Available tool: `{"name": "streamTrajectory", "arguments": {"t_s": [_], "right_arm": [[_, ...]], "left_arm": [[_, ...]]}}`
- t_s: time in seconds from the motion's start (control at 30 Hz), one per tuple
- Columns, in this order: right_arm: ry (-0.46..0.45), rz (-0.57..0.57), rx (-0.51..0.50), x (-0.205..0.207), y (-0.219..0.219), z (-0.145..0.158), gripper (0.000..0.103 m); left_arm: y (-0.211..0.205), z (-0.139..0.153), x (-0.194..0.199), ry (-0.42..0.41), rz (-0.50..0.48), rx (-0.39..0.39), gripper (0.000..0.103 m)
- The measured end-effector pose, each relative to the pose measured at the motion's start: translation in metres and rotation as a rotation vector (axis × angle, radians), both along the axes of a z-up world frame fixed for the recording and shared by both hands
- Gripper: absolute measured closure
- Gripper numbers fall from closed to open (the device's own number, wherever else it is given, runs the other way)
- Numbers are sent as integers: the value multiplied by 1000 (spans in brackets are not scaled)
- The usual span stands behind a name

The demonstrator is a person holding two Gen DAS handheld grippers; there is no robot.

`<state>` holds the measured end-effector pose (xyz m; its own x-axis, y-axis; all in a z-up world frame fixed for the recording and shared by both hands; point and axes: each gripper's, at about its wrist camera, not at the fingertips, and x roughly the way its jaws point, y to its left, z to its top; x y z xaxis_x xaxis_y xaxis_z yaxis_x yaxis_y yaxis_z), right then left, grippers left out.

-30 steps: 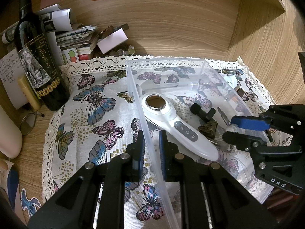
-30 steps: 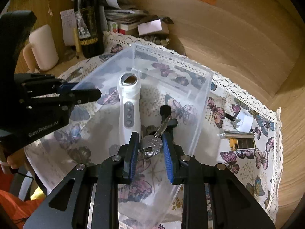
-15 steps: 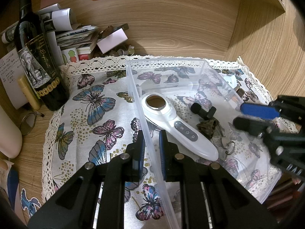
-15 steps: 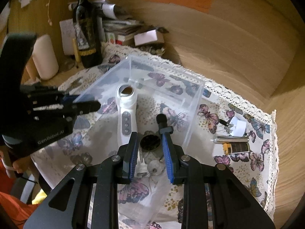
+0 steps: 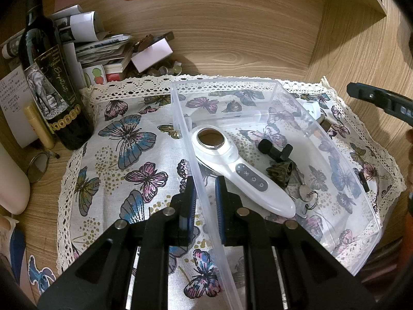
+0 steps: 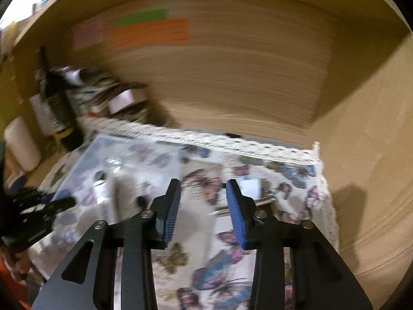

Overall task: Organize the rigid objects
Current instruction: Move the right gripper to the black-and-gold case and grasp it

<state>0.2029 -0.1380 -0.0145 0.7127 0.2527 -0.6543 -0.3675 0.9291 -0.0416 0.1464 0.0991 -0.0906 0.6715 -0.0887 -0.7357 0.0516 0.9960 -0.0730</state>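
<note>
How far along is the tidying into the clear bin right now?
Done: the white handheld device, a black clip, a dark bell and keys lie in the clear bin. In hand: the left gripper pinches the bin's wall; the right gripper is empty, jaws opening. Left: small items on the cloth beside the bin.

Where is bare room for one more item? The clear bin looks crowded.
Free: the butterfly-print cloth between the dark wine bottle and the clear plastic bin, and the bin's far end beyond the white handheld massager. Crowded: the bin's near middle, with black clip and keys.
</note>
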Motion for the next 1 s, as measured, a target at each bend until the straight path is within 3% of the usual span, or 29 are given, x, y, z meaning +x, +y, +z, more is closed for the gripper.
{"name": "streamTrajectory", "arguments": {"t_s": [0.2,0.33,0.67,0.73,0.83,0.93,1.0], "right_arm": [[64,-84,0,29,-26,-21,66],[122,-119,-26,47,-32,-46,55],[267,-206,-36,84,-48,-95,47],[272,-219,-9,87,-52,-98,41],[290,-225,31,90,-57,-101,41],[288,-238,8,92,-58,-106,43],[276,-245,-13,92,-56,-105,51]], "left_arm": [[0,0,0,0,1,-1,89],[0,0,0,0,0,0,89],[0,0,0,-1,0,0,89],[0,0,0,0,0,0,89],[0,0,0,-2,1,1,89],[0,0,0,-2,2,0,89],[-1,0,0,-2,2,0,89]]}}
